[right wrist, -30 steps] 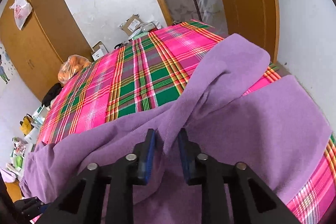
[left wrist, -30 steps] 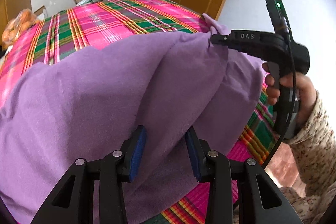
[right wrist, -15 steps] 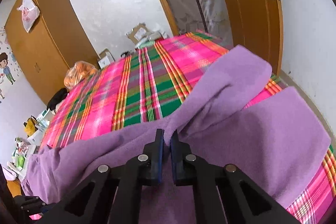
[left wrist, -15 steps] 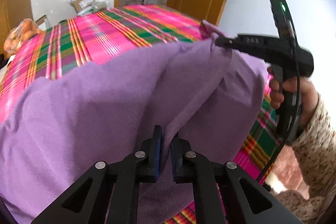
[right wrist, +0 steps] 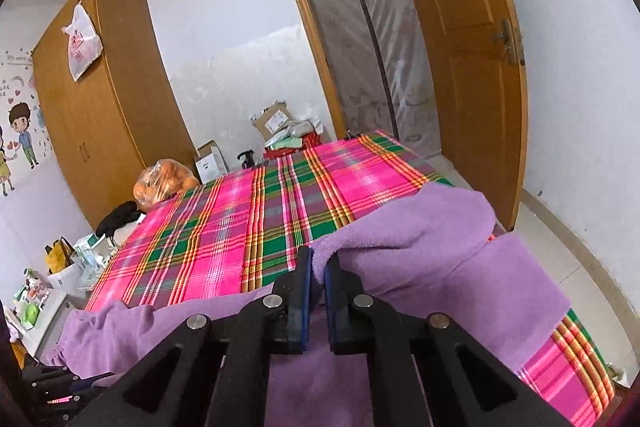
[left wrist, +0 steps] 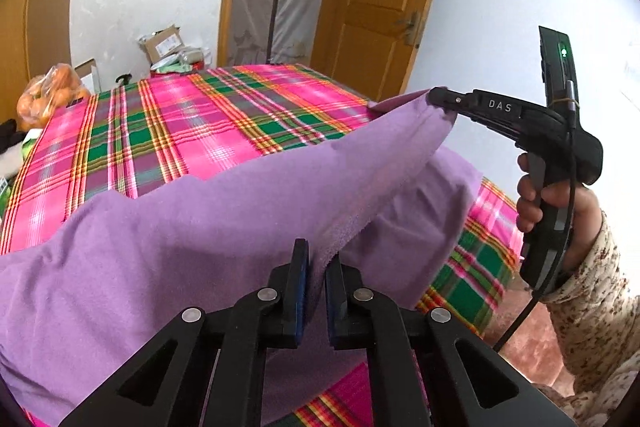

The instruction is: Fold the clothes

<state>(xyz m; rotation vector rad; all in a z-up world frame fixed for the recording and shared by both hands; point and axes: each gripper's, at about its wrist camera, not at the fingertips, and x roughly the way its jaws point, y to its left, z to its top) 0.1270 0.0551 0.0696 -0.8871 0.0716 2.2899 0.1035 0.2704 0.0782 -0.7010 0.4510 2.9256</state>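
Note:
A purple fleece garment (left wrist: 200, 247) lies across the near part of a bed with a pink and green plaid sheet (left wrist: 192, 131). My left gripper (left wrist: 316, 267) is shut on a raised fold of the garment's near edge. In the left wrist view my right gripper (left wrist: 438, 95), held by a person's hand (left wrist: 552, 203), pinches another part of the same edge, and the cloth hangs taut between the two. In the right wrist view, that right gripper (right wrist: 318, 267) is shut on the purple garment (right wrist: 420, 227), lifted above the plaid sheet (right wrist: 260, 227).
A white wall (right wrist: 580, 107) and an open wooden door (right wrist: 460, 67) stand close on the right of the bed. A wardrobe (right wrist: 100, 107), a bag of oranges (right wrist: 164, 183) and cardboard boxes (right wrist: 272, 121) sit beyond the bed's far end. Clutter (right wrist: 60, 279) lines its left side.
Both grippers went from open around the purple cloth to shut on it. Both then rose, lifting the garment's edge off the bed and pulling it taut.

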